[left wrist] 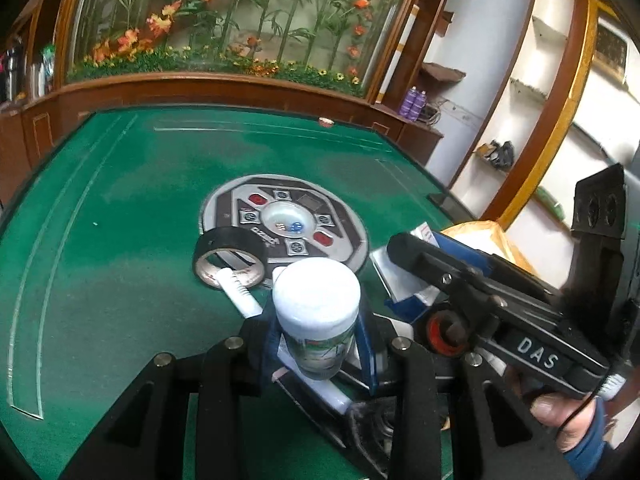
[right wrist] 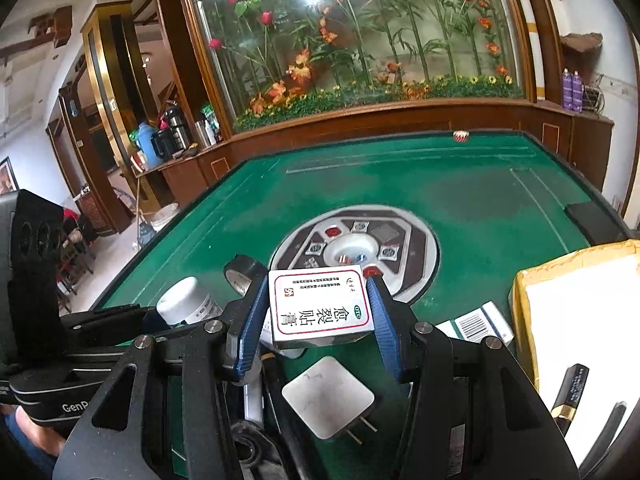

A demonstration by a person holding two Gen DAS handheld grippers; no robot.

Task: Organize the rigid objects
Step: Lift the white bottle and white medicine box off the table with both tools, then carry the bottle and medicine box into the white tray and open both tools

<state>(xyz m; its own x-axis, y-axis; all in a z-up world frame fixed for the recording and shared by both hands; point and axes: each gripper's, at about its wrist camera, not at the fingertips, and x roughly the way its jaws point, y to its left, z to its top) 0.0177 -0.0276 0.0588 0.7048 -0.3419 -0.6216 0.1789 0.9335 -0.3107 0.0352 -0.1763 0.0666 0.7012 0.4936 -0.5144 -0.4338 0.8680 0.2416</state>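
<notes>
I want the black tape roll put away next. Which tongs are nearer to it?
Left. The left tongs, shut on the white bottle, sit just behind the black tape roll. The right tongs, shut on the white box, are farther off to its right.

Matt green felt table point(right wrist: 460, 184), glossy cardboard box point(right wrist: 320, 304), smooth plastic bottle point(left wrist: 316, 312)

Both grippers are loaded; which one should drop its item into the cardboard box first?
Probably the right gripper: its medicine box is beside the cardboard box; the left gripper with its bottle is farther off.
</notes>
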